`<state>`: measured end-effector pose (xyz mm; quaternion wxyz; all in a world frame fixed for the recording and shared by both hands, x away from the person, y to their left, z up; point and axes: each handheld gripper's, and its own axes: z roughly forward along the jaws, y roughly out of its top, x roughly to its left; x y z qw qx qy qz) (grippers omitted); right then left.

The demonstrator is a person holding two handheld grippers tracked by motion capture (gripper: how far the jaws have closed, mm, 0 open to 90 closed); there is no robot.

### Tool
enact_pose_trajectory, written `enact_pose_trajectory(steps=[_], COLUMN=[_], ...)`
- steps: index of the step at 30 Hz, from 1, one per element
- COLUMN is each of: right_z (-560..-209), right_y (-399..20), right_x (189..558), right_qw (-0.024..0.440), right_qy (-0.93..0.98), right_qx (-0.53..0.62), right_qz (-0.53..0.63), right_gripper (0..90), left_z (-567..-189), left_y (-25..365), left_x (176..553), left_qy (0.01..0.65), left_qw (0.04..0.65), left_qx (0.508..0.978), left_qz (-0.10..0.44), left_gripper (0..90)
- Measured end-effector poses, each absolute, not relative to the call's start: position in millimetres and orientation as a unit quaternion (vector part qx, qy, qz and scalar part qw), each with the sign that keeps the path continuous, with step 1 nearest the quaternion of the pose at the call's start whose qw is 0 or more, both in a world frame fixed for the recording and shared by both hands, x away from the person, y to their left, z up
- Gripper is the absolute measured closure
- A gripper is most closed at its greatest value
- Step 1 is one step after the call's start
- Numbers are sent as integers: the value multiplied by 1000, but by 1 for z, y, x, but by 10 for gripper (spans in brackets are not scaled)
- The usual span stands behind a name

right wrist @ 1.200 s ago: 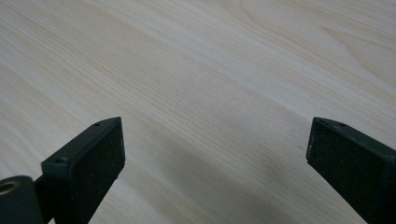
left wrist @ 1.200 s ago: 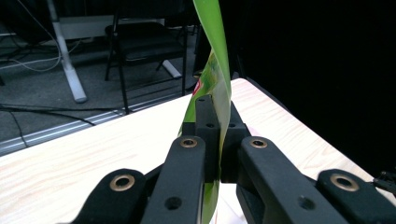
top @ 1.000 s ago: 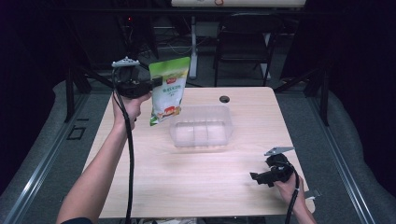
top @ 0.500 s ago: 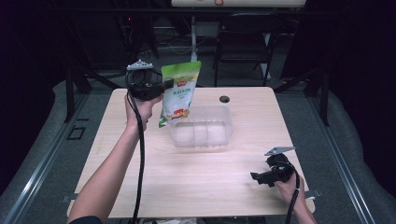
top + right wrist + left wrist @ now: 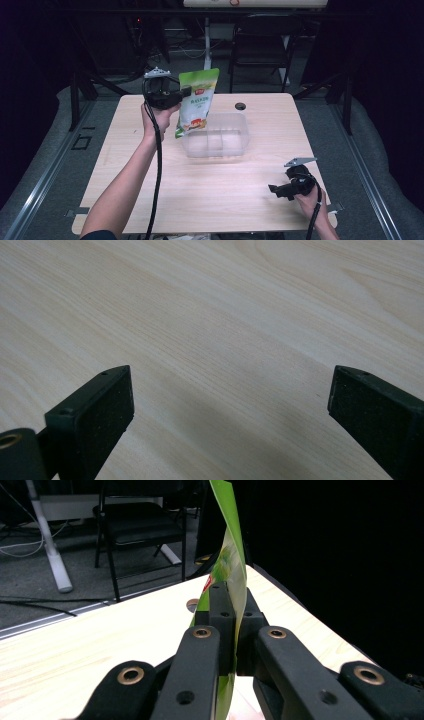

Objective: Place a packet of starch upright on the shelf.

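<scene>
While the left gripper stays clamped on the green pouch, it has carried it rightward from the upper left of the frame, so the pouch now hangs over the left end of the clear box, probably ready to lower in. The right gripper rests wide open and empty at lower right on the table. A black knob sits behind the box, clear of the path
</scene>
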<state>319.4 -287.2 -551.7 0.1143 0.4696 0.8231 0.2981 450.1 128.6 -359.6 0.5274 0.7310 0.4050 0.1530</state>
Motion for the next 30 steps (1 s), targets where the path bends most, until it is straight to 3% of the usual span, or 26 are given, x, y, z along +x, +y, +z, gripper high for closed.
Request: enact_pose_trajectory(steps=[30], right_z=[-551], right_y=[-287], right_x=[319], right_qw=[114], right_qy=[827], right_qx=[465], right_qz=[296], right_gripper=[41], left_z=[-402], left_y=[121], left_x=[472], left_qy=[453], left_qw=[527], left_qx=[706], left_qz=[139], left_gripper=[896])
